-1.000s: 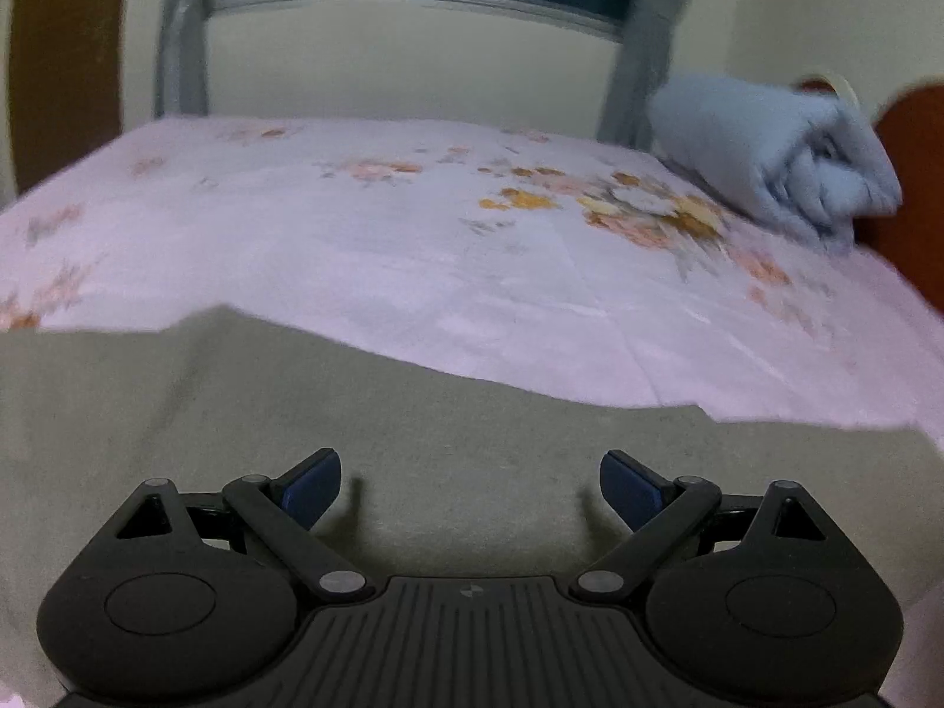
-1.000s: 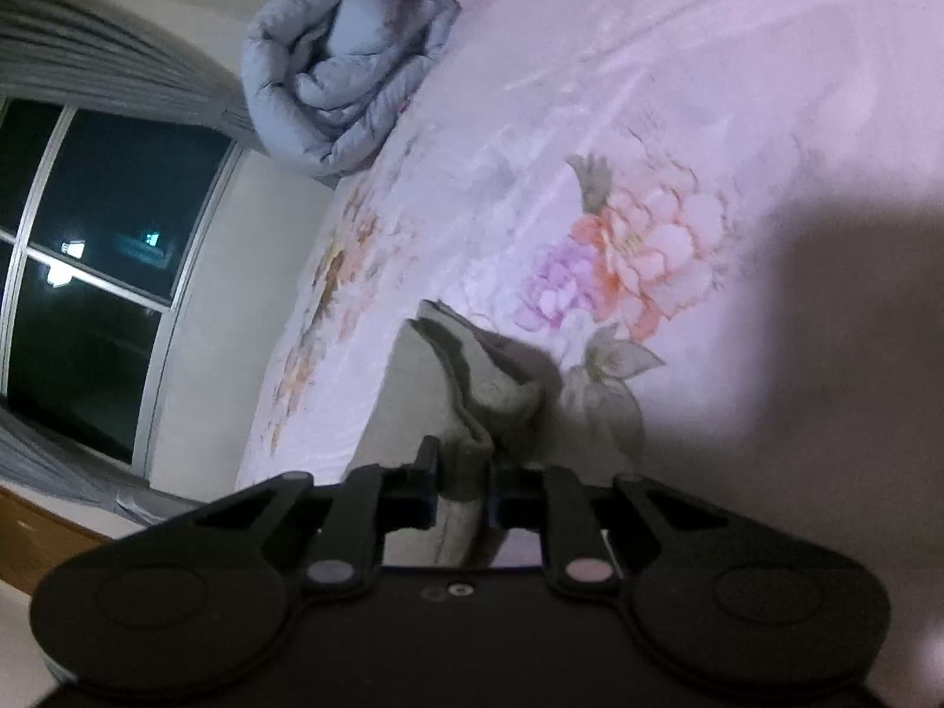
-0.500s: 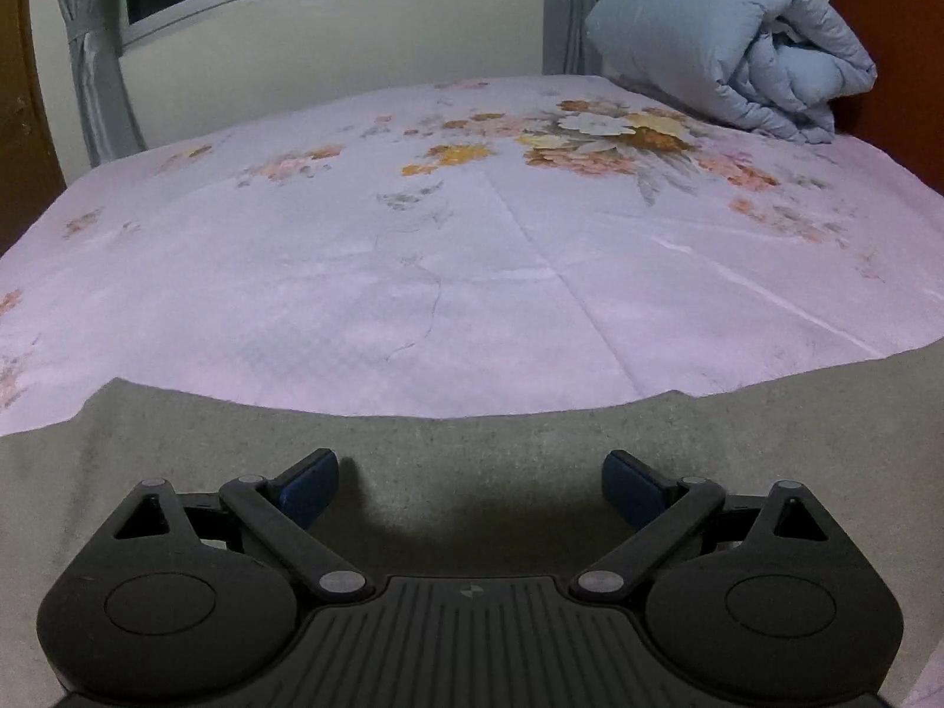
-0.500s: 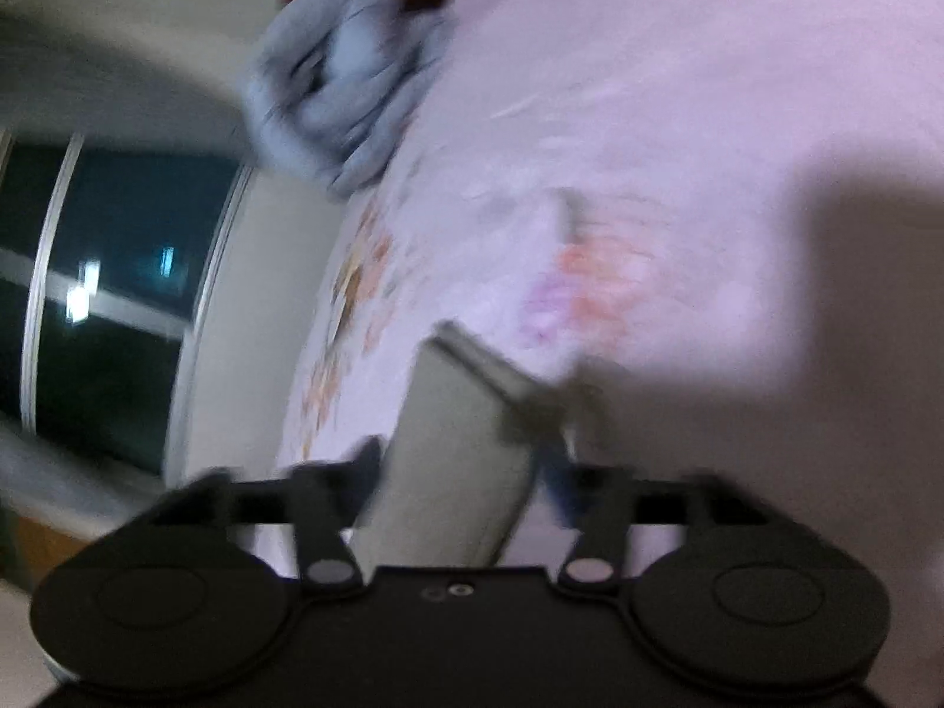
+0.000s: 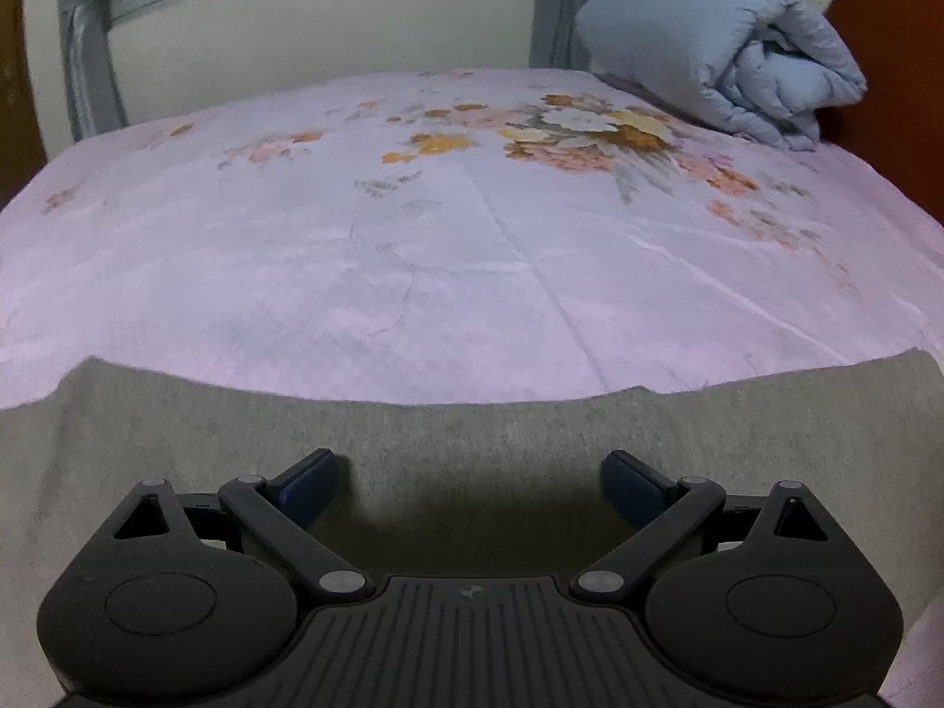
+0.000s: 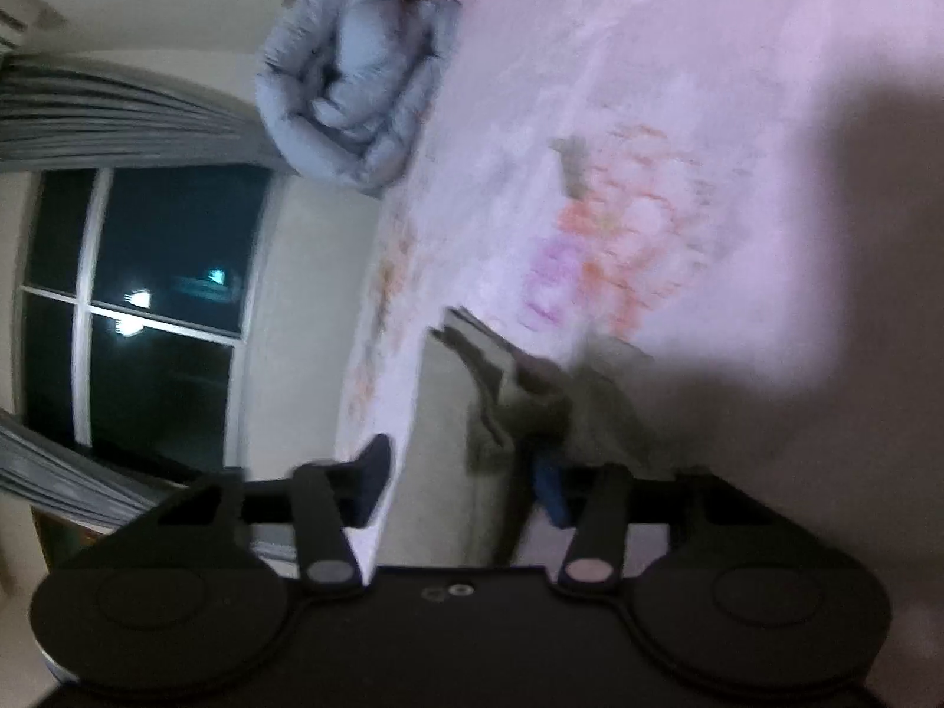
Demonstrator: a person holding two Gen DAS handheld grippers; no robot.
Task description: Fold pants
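In the left wrist view, the left tongs [image 5: 469,487] sit at the bottom centre of the frame with their blue-padded fingers [image 5: 307,487] spread wide apart and gripping nothing; beneath and just ahead of them the flat grey-olive cloth pants [image 5: 472,436] stretch across the whole lower third of the frame, their far edge running from lower left to lower right over the bed with its pale pink floral sheet [image 5: 413,248], which fills the middle of the frame. A rolled light-blue quilted duvet [image 5: 720,59] lies in the upper right against a reddish-brown wooden headboard [image 5: 891,76], and a dark window with grey curtains [image 5: 82,47] spans the top. In the right wrist view, which is tilted and motion-blurred, the right tongs [image 6: 460,481] at the bottom centre stand apart, with a strip of the pants [image 6: 448,413] lying between the two fingers and not clamped; the cloth's folded, layered end reaches up to the frame's centre on the pink sheet [image 6: 678,118]. The duvet [image 6: 354,88] appears at upper centre-left, the night-dark window [image 6: 147,307] at left
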